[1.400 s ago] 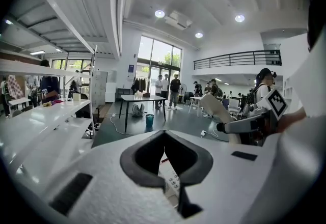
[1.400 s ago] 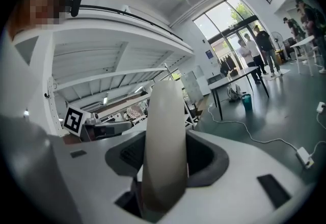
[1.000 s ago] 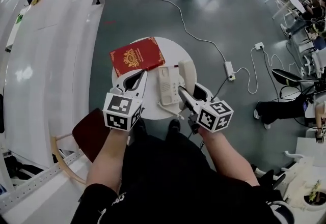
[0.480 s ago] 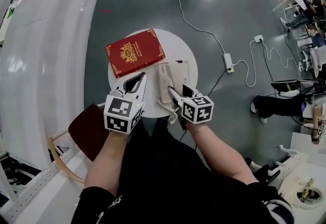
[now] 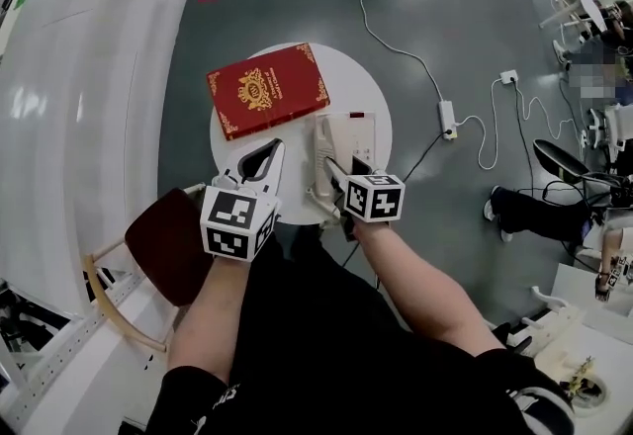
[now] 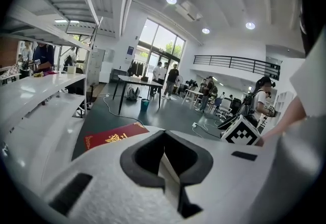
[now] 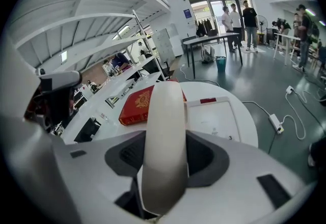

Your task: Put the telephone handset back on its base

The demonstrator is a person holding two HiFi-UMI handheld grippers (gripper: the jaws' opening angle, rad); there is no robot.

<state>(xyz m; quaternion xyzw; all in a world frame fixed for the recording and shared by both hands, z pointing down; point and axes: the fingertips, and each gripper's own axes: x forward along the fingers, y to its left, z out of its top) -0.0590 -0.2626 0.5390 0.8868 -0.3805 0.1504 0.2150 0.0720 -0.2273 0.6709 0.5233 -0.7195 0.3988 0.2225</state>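
A round white table [image 5: 348, 87] stood on a grey floor in front of the person, seen from the head view. A red book [image 5: 267, 91] with gold print lay flat at about 11 o'clock on the tabletop, and the pale telephone base [image 5: 354, 136] sat at about 4 o'clock, its red label at its far edge. The right gripper [image 5: 336, 178] reached in from 5 o'clock, its marker cube just over the table's near rim, and its 2 jaws were clamped on the cream handset [image 5: 322, 141]. The handset ran from 6 to 12 o'clock along the base's 9 o'clock side; whether it touched the base could not be told. In the right gripper view the handset [image 7: 164, 116] stood up between the dark pads of the right gripper [image 7: 165, 141], which pressed on both its sides, with the base [image 7: 216, 116] just past it at 2 o'clock and the book [image 7: 138, 105] at 11 o'clock. The left gripper [image 5: 269, 152] hung over the table's edge at 7 o'clock, near the book's near corner and apart from the telephone. In the left gripper view the left gripper [image 6: 165, 157] had its jaws together, tips meeting, with nothing between them, and the book [image 6: 114, 136] lay ahead at 10 o'clock. A dark red chair [image 5: 168, 245] stood at 8 o'clock from the table, and a power strip [image 5: 447, 117] lay on the floor at 3 o'clock.
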